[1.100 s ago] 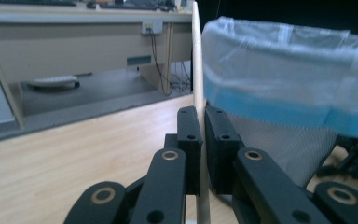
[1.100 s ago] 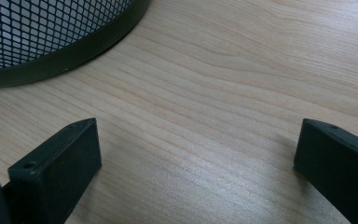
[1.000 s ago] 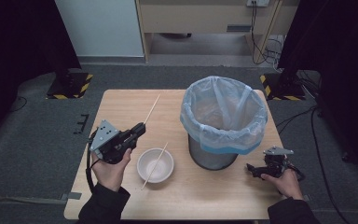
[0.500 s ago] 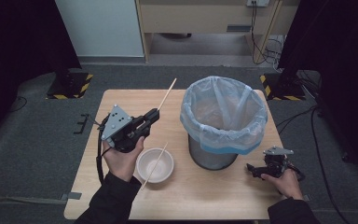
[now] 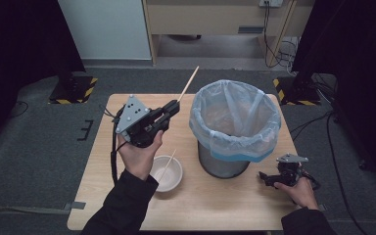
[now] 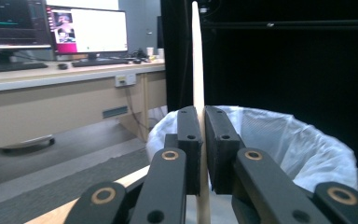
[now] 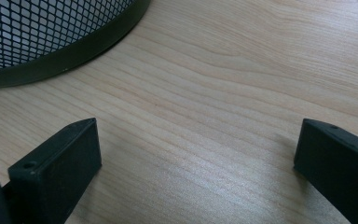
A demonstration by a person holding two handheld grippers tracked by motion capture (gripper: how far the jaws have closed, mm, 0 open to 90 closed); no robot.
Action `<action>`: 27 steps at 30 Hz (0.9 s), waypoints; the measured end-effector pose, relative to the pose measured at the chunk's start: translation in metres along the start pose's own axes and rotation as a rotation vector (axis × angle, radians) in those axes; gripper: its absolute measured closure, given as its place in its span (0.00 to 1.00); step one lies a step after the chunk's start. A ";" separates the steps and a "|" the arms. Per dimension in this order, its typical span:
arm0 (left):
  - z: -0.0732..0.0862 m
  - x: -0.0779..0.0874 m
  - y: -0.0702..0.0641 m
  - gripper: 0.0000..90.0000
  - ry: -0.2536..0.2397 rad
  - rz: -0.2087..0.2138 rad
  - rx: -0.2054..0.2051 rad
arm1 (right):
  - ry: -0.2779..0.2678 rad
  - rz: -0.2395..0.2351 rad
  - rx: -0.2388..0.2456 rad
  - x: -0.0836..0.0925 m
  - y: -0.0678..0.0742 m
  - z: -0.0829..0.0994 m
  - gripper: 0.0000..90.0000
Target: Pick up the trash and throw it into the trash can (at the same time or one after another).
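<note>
So nearest the camera you've got the right gripper [image 5: 269, 179] parked low on the wooden table [image 5: 215, 210], jaws spread wide with nothing between them, just sitting next to the base of the mesh bin [image 7: 51, 42].

A bit further in there's a small white bowl [image 5: 169, 175] with one chopstick [image 5: 167, 165] leaning in it.

Above that, the left gripper [image 5: 174, 106] is raised off the table and clamped tight on a second wooden chopstick [image 5: 188, 84]. In the left gripper view the stick [image 6: 197, 70] runs straight up between the two pads, so it's pinched near its lower end and most of the length pokes out past the fingertips, angled toward the far edge, just beside the rim of the bin's blue-white liner bag [image 5: 235, 117].

Handling-wise, I'd guess it's super light, stiff and a little slick, being thin and round-ish. Held that far down it could pivot or slide in the pads if it bumps the bag. A grip nearer the middle would be steadier, but for dropping it into the bin it's probably fine.
</note>
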State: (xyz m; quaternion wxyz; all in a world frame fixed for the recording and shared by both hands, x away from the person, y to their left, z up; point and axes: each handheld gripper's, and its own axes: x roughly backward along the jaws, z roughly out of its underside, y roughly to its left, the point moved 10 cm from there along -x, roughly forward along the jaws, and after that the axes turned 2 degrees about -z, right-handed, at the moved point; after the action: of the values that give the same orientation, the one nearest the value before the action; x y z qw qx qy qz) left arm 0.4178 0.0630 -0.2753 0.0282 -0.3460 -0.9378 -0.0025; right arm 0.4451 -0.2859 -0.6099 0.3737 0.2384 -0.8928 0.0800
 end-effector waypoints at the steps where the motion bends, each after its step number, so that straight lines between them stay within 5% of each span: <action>1: -0.002 -0.002 -0.001 0.95 -0.002 0.004 -0.002 | 0.000 0.000 0.001 0.000 0.000 0.000 0.01; 27: -0.032 -0.056 -0.033 0.95 -0.043 0.078 -0.025 | 0.000 0.000 0.000 0.000 0.000 0.000 0.01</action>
State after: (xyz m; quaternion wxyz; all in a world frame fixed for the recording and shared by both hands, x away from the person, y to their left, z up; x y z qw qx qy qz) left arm 0.4406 0.0008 -0.2458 0.0039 -0.3828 -0.9238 -0.0055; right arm 0.4451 -0.2859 -0.6099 0.3735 0.2384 -0.8929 0.0801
